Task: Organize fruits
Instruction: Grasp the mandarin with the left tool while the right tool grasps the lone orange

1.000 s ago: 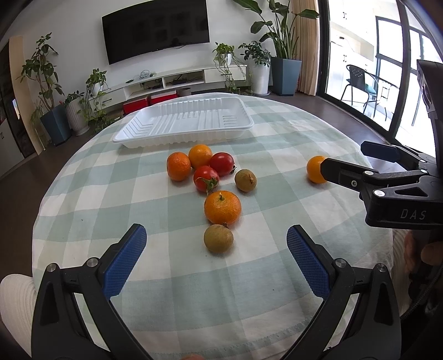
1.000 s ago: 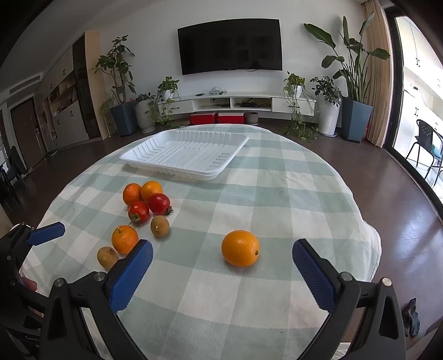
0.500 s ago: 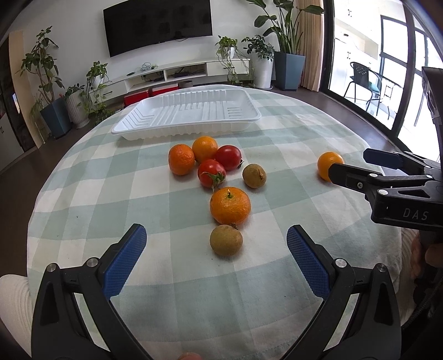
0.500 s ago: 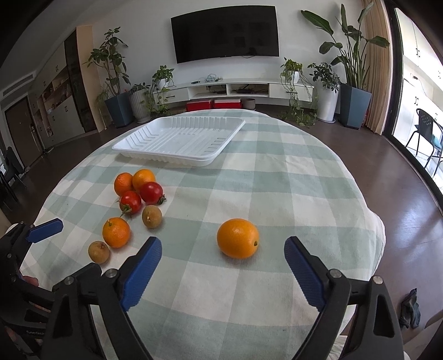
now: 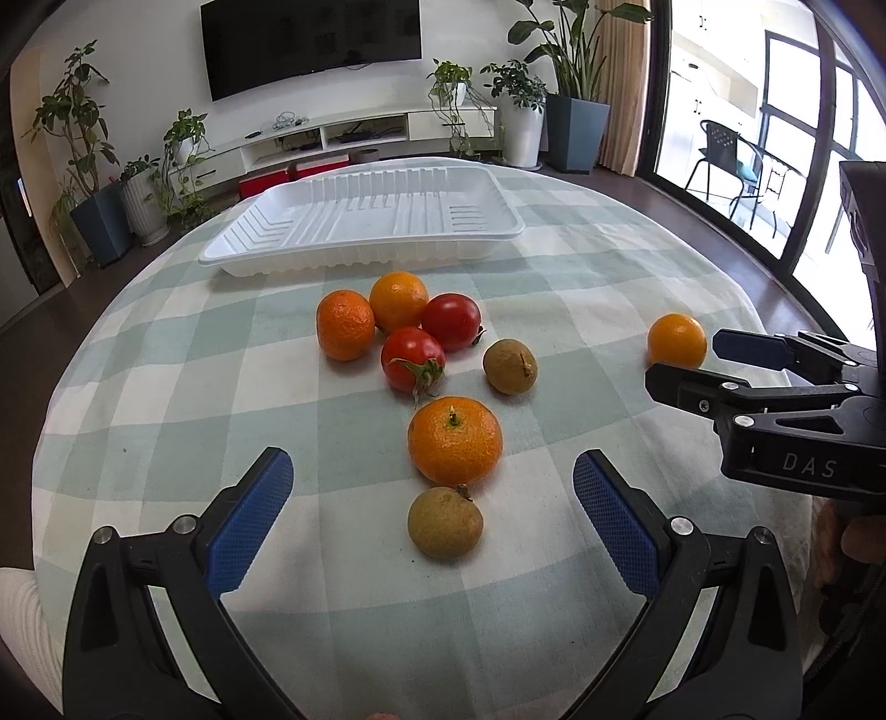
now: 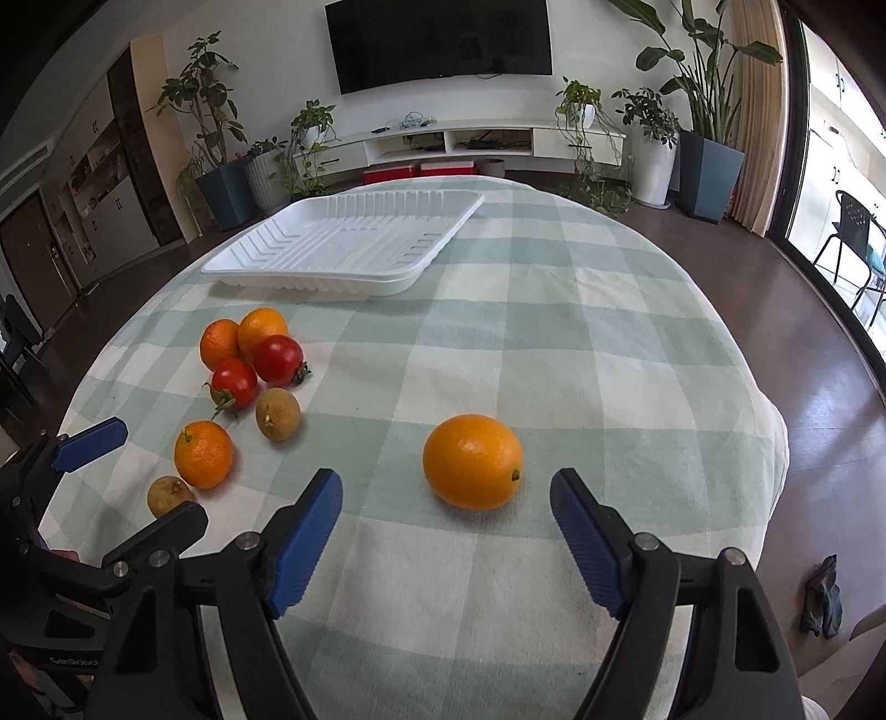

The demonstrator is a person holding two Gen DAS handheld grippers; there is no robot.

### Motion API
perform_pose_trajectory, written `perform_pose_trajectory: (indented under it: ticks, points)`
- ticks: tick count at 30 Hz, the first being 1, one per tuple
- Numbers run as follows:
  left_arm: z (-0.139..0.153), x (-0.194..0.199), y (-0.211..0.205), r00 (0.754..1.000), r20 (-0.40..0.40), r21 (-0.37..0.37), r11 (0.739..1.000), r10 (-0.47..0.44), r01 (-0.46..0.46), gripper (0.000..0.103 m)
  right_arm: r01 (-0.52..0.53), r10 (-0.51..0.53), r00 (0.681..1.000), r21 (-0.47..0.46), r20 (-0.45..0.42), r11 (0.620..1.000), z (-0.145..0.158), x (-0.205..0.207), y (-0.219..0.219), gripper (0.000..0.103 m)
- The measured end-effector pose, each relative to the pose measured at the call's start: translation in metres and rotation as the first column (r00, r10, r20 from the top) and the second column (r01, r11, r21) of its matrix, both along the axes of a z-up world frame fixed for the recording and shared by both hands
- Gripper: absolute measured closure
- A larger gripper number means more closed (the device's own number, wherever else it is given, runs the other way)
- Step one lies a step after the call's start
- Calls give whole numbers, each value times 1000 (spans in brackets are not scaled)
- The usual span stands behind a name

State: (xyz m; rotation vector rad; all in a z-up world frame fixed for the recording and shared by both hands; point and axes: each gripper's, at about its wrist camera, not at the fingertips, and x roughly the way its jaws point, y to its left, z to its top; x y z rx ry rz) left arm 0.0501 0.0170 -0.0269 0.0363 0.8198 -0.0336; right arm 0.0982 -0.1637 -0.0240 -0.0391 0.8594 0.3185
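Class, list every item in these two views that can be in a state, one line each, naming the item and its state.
White ribbed plastic tray: empty, flat on the cloth.
Lone large orange: loose on the cloth, ungripped.
Left hand-held gripper: open, brown round fruit ahead, untouched.
Right hand-held gripper: jaws closing, nothing between them yet.
Two red tomatoes: on the cloth, touching.
Wall television: off.

Bright daylight pours in through tall glass doors (image 5: pixel 736 127) at three o'clock, overexposed to white. Soft, short shadows fall toward nine o'clock under fruit on the green-and-white checked tablecloth (image 5: pixel 277 387). Focus is sharp; fisheye bending curves and darkens the edges.
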Motion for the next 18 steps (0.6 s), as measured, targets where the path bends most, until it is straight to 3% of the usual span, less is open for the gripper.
perform_pose_trajectory:
  ticks: [9, 13, 18]
  points:
    - [-8, 13, 11, 999, -37, -61, 998, 14, -16, 2, 2, -2, 999, 3, -41, 1000, -7, 7, 1, 22]
    - [-10, 17, 11, 999, -47, -67, 998, 1, -4, 18, 3, -3, 998, -1, -55, 1000, -9, 10, 2, 22]
    - [-15, 24, 12, 997, -74, -87, 996, -6, 0, 27, 7, -7, 998, 1, -70, 1000, -11, 13, 2, 23]
